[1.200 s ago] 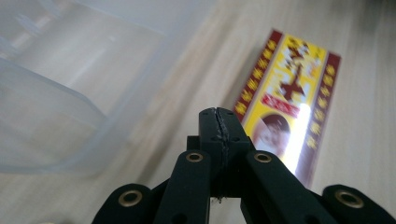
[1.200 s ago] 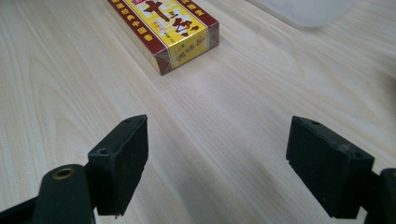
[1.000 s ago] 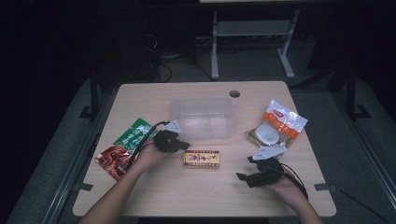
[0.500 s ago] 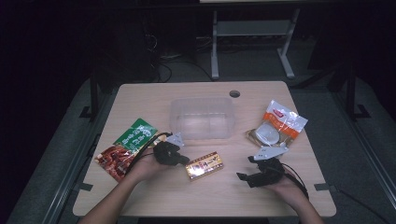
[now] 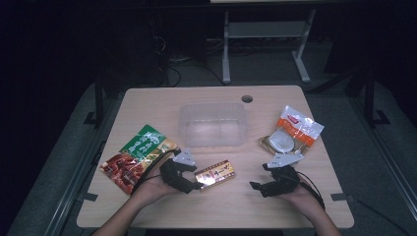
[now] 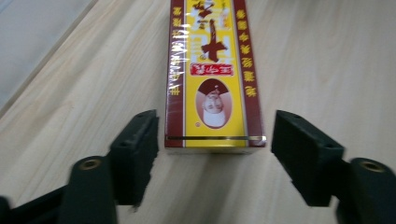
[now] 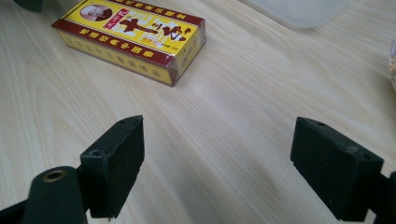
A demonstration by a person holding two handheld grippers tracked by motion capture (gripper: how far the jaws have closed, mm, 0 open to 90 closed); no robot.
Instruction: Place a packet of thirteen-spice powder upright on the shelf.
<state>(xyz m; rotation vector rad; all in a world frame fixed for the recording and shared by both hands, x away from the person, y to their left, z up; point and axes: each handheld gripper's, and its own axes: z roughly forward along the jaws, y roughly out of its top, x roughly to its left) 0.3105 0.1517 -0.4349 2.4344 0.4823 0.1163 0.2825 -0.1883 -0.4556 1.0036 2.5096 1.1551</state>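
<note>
A yellow and dark red box (image 5: 215, 173) lies flat on the wooden table (image 5: 162, 101), slightly askew. In the left gripper view the box (image 6: 212, 70) has its near end between my left gripper's (image 6: 215, 135) jaws, with a gap on each side. Those jaws have just been opening and no longer press on it. From above, my left gripper (image 5: 193, 183) sits at the box's left end. My right gripper (image 5: 258, 179) rests to the right of the box, open and with nothing in it. In the right gripper view (image 7: 217, 140) the box (image 7: 130, 35) lies farther off at the upper left.
A clear plastic container (image 5: 212, 125) stands behind the box at mid-table. A green and red snack bag (image 5: 137, 157) lies at the left, and a white and orange pouch (image 5: 292, 135) at the right. A cable hole (image 5: 247, 99) sits near the far edge.
The left hand has drawn back toward the near edge with the box, which has turned slightly askew. The left jaws have come off the box. The right hand has kept still.
</note>
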